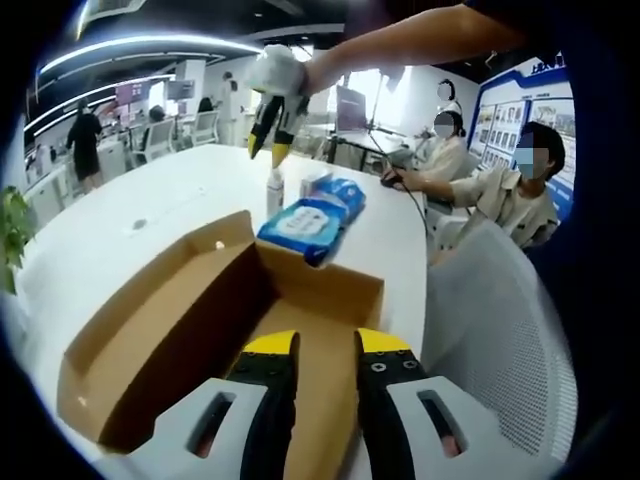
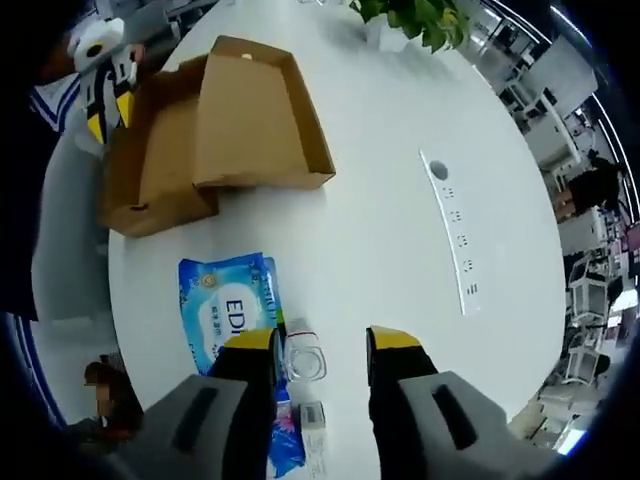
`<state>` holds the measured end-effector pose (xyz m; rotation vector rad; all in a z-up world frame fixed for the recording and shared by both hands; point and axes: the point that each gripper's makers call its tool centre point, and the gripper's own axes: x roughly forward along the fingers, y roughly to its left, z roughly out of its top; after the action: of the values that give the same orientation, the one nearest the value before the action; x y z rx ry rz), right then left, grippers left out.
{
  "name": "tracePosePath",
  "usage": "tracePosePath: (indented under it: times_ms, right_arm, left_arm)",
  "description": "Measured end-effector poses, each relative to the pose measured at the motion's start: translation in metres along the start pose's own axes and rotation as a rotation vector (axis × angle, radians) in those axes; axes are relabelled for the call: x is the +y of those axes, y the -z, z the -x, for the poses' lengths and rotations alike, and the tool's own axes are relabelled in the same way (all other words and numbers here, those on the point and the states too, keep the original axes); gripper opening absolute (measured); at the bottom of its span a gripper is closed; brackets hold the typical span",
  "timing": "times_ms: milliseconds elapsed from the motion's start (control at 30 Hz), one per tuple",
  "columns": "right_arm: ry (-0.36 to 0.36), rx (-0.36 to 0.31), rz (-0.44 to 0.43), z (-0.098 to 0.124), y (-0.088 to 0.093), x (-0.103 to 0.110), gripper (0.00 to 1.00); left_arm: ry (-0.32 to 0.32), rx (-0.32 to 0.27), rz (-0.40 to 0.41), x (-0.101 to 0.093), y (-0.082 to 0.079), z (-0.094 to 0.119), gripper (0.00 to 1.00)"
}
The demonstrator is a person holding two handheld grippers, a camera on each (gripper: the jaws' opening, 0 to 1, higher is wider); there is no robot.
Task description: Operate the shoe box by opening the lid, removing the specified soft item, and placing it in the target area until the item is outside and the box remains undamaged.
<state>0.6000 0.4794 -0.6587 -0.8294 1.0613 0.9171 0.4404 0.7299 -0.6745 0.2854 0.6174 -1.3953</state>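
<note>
Shoe box (image 2: 215, 125) — cardboard, lid open, on white table (image 2: 400, 200). Blue wipes pack (image 2: 228, 305) outside, beside small bottle (image 2: 303, 355). Left gripper (image 1: 325, 345) and right gripper (image 2: 320, 340) — jaws parted, holding nothing.

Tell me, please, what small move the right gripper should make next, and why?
Probably lift the right gripper clear. The blue soft pack already lies on the white table outside the open shoe box, and the open jaws hover over a small clear bottle, holding nothing.
</note>
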Motion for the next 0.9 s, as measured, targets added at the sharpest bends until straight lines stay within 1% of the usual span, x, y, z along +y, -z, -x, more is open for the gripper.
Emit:
tracePosePath:
  times_ms: [167,233,333,400,433,500,567,600,667,733,767,800,867,900]
  right_arm:
    - [0.021,0.006,0.005,0.009,-0.003,0.011,0.29]
    - [0.038,-0.005,0.003,0.013,-0.008,0.016,0.27]
    - [0.072,-0.033,-0.014,0.015,-0.016,0.016,0.23]
    - [0.093,-0.067,-0.041,0.017,-0.027,0.022,0.22]
    - [0.095,-0.1,-0.064,0.017,-0.036,0.027,0.22]
    - [0.091,-0.144,-0.077,0.017,-0.051,0.039,0.22]
    - [0.086,-0.156,-0.089,0.013,-0.06,0.047,0.2]
    - [0.087,-0.162,-0.087,0.012,-0.064,0.05,0.19]
    - [0.091,-0.179,-0.104,0.007,-0.073,0.054,0.17]
    - [0.052,-0.245,-0.172,0.001,-0.087,0.063,0.16]
    - [0.045,-0.257,-0.202,-0.001,-0.09,0.066,0.16]
    - [0.052,-0.266,-0.23,-0.005,-0.092,0.065,0.15]
    - [0.054,-0.271,-0.268,-0.012,-0.092,0.065,0.14]
    - [0.057,-0.275,-0.291,-0.014,-0.092,0.065,0.13]
  left_arm:
    - [-0.013,-0.006,-0.007,0.0,0.0,0.006,0.19]
    - [-0.034,-0.017,-0.008,0.002,-0.001,0.012,0.19]
    - [-0.068,-0.025,-0.005,0.004,0.001,0.021,0.18]
    - [-0.089,-0.034,0.002,0.005,0.003,0.029,0.18]
    - [-0.098,-0.036,0.007,0.005,0.005,0.033,0.18]
    - [-0.129,-0.038,0.014,0.008,0.01,0.042,0.18]
    - [-0.162,-0.033,0.029,0.012,0.016,0.051,0.18]
    - [-0.181,-0.041,0.04,0.015,0.019,0.057,0.18]
    - [-0.214,-0.038,0.058,0.019,0.026,0.067,0.17]
    - [-0.277,-0.022,0.062,0.028,0.035,0.08,0.17]
    - [-0.314,-0.01,0.083,0.032,0.04,0.089,0.17]
    - [-0.338,-0.014,0.088,0.036,0.041,0.095,0.17]
    - [-0.393,0.002,0.107,0.043,0.05,0.111,0.17]
    - [-0.417,0.001,0.12,0.046,0.054,0.119,0.18]
